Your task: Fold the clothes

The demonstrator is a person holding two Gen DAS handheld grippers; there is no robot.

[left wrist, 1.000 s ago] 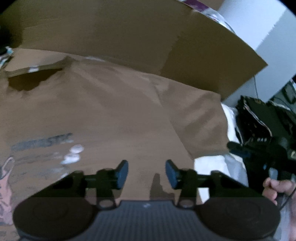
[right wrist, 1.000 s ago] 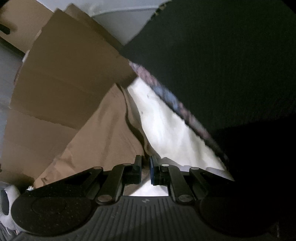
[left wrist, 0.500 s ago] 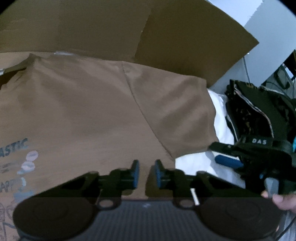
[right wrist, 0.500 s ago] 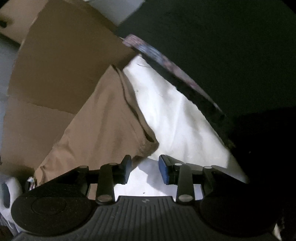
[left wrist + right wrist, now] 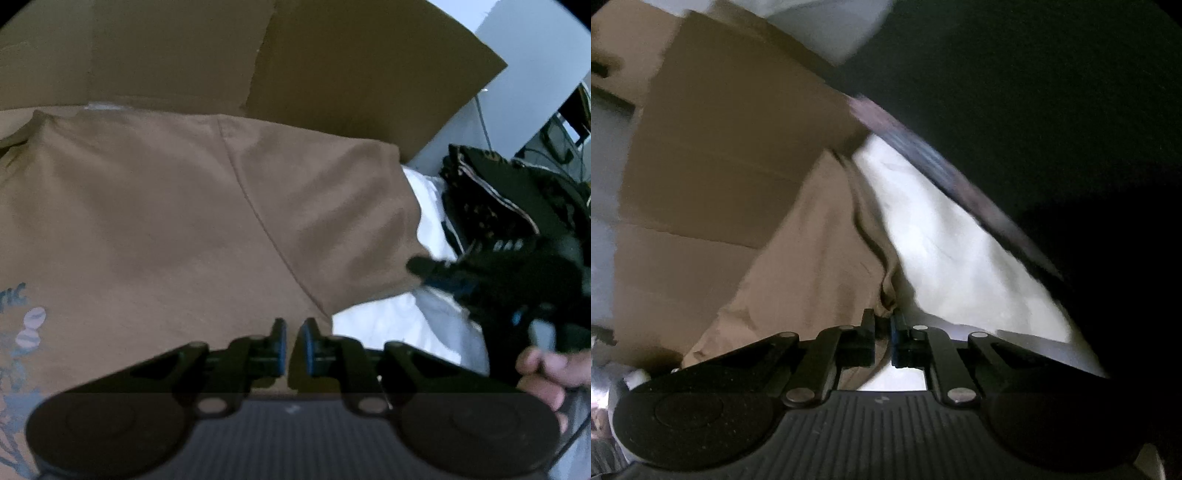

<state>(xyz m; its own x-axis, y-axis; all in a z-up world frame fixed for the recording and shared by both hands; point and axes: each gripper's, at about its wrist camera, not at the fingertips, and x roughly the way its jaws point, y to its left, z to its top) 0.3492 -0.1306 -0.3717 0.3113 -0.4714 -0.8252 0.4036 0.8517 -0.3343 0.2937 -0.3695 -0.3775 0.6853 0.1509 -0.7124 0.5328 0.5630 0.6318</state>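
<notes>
Brown T-shirt (image 5: 155,229) lies flat on white sheet (image 5: 942,251), flattened cardboard (image 5: 332,66) behind. Right gripper (image 5: 882,325) has just closed, jaws pinching sleeve hem (image 5: 886,295). Left gripper (image 5: 291,343), jaws narrowed onto shirt's side by underarm; real pinch unclear. Advice: lift both evenly, carry sleeve inward w/o dragging. No containers visible.

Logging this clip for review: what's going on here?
A person with two handheld grippers is folding a brown T-shirt spread on cardboard and a white sheet. The right gripper has just closed and pinches the sleeve's edge. The left gripper has closed onto the shirt's side near the armpit. No fold made yet.
</notes>
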